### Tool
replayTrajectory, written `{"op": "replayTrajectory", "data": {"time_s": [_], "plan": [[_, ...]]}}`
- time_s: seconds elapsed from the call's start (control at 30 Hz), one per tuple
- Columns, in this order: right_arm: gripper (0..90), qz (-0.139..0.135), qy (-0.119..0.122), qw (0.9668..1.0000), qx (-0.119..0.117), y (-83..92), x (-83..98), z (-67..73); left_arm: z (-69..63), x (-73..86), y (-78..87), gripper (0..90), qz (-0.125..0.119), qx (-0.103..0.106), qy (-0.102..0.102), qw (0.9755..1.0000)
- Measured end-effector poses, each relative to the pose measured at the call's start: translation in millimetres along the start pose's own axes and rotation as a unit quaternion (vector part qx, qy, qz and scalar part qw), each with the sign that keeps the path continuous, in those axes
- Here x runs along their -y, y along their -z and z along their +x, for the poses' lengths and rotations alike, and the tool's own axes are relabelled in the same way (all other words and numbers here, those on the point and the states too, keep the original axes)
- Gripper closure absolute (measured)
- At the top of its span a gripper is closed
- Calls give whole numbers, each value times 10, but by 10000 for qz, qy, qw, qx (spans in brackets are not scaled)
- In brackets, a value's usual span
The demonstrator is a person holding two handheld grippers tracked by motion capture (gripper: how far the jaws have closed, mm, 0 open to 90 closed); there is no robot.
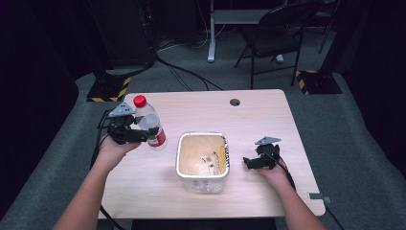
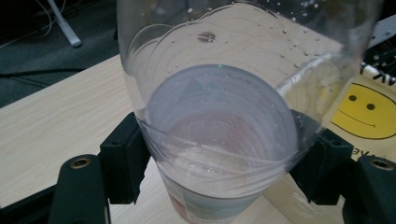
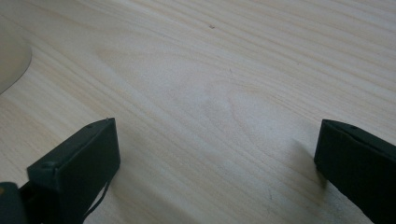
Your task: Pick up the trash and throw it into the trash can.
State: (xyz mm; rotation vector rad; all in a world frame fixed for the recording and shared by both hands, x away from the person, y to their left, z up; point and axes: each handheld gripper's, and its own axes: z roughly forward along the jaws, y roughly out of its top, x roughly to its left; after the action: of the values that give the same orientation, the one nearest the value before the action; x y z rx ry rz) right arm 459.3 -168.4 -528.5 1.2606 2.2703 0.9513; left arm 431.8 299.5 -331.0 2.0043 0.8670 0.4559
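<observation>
Counter (image 1: 268, 115): pale wood top with rounded corners and a round cable hole (image 1: 234, 102) near the far edge.
On the counter: a clear plastic tub (image 1: 202, 162), open at the top, near the middle towards the front edge.
Floor (image 1: 354, 124): grey carpet around the counter.

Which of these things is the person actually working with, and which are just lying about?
In use, it seems:
- water bottle, clamped in the left gripper
- white tub mid-table
- right gripper, open, resting on the table

Just about:
- folding chair
- floor cables
</observation>
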Motion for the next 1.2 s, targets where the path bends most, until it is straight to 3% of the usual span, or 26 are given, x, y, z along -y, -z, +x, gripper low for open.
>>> {"op": "replayTrajectory", "data": {"time_s": [0.8, 1.2], "plan": [[0, -2, 7, 10000, -3, -1, -1, 0, -398, -385, 66, 290, -50, 399, -485, 9980], [0, 4, 13, 10000, -10, -1, -2, 1, -607, -509, -44, 291, -151, 744, -673, 9948]]}}
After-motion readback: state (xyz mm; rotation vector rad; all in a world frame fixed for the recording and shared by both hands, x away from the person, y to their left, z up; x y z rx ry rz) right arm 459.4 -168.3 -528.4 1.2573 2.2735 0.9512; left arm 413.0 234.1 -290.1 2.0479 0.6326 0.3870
